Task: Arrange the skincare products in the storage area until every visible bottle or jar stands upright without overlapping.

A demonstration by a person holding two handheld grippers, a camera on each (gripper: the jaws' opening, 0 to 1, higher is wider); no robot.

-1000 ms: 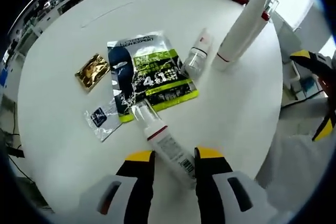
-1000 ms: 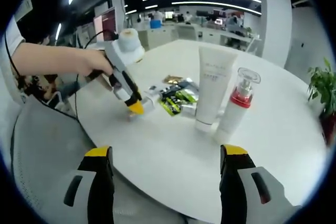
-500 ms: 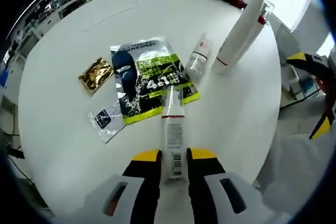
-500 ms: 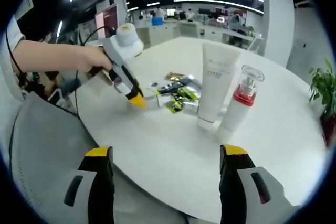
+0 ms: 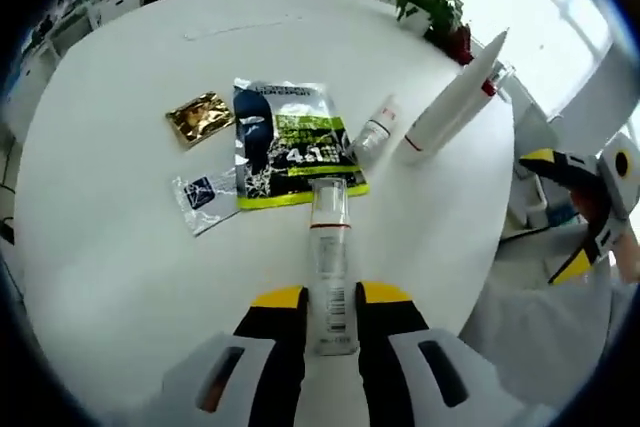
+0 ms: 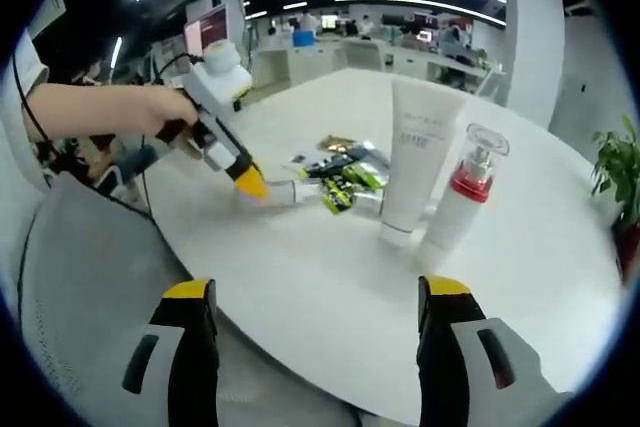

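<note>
Ahead of both our tongs lies the round white counter (image 5: 120,227). Beyond the left tongs (image 5: 331,297) stands the tall white tube (image 5: 450,97) with a red-collared pump bottle (image 6: 462,199) beside it, both upright. Nearer lie the flat green-and-black sachet (image 5: 290,142), a small clear bottle (image 5: 375,129) on its side, a gold packet (image 5: 199,115) and a small clear packet (image 5: 203,197).

Our left tongs are closed on the slim pump bottle (image 5: 329,257), which lies horizontally along the jaws. Our right tongs (image 6: 310,307) hang wide apart with nothing in them, short of the counter's edge.

We judge the step in hand is lifting this bottle; next, we tip it upright and set it on bare counter, apart from the sachet.
</note>
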